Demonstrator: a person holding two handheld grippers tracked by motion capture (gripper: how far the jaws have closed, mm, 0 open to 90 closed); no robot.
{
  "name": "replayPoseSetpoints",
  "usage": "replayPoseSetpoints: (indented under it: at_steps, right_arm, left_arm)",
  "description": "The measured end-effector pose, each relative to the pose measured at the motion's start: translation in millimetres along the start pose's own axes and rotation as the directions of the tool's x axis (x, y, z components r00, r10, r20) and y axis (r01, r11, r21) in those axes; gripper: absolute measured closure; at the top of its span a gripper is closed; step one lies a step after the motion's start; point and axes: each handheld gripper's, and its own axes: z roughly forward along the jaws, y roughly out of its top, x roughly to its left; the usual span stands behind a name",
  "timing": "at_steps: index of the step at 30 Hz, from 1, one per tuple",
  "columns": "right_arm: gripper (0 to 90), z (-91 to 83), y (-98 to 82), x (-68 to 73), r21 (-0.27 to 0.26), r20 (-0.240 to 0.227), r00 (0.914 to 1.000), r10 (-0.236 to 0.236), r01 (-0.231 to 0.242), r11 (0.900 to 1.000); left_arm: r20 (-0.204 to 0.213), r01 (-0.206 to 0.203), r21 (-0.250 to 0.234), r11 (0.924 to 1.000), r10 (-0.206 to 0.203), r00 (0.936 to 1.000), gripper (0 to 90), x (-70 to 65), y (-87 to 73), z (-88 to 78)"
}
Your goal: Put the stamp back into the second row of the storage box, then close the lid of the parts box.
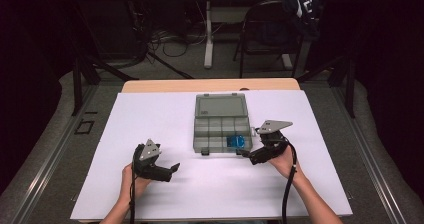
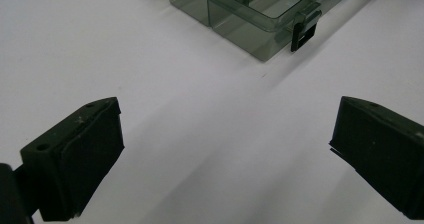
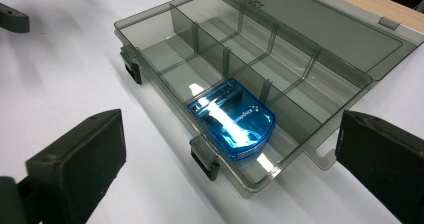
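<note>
A clear grey compartment box point(image 1: 220, 126) lies open mid-table, its lid point(image 1: 220, 105) folded back flat. A blue translucent case point(image 1: 237, 141) rests in the front right compartment. My right gripper point(image 1: 245, 154) hovers just off the box's front right corner, open; in the right gripper view the blue case point(image 3: 220, 111) lies ahead between its wide-set jaws point(image 3: 232, 121), untouched, inside the box point(image 3: 170, 106). My left gripper point(image 1: 173, 168) sits lower left of the box, open over bare white board. In the left gripper view point(image 2: 230, 109) the box corner point(image 2: 240, 29) and a black latch point(image 2: 302, 34) lie beyond it.
A white board point(image 1: 165, 119) covers the wooden table point(image 1: 210, 85). A black chair point(image 1: 270, 29) and a desk leg point(image 1: 208, 34) stand beyond the far edge. One jaw of the left gripper point(image 3: 12, 18) peeks into the right gripper view's top left.
</note>
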Motion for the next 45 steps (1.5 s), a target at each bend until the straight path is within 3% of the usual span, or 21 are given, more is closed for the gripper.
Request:
replayPoseSetpoints:
  at_steps: [17, 30, 41, 45]
  right_arm:
    - [0.0, -2.2, -0.9, -1.6, -0.034, 0.026, 0.9997, -0.002, 0.003, 0.999]
    - [0.0, -5.1, -6.5, 2.1, -0.033, 0.055, 0.9981, 0.028, -0.026, 0.999]
    - [0.0, -15.2, -14.8, -2.4, -0.061, 0.078, 0.9968, 0.019, -0.014, 0.998]
    - [0.0, -13.3, -15.3, -4.7, -0.055, 0.079, 0.9967, 0.021, -0.017, 0.998]
  left_arm:
    - [0.003, -0.008, -0.005, 1.0000, 0.008, 1.0000, 0.0, -0.5, 0.9, 1.3]
    - [0.020, -0.008, -0.015, 0.9998, 0.009, 0.9998, 0.0, 1.3, 0.9, 0.5]
    - [0.046, -0.065, 0.011, 0.9978, 0.065, 0.9968, 0.1, -5.6, 10.9, 9.6]
    - [0.059, -0.067, -0.006, 0.9977, 0.067, 0.9960, 0.0, -4.3, 19.1, 9.4]
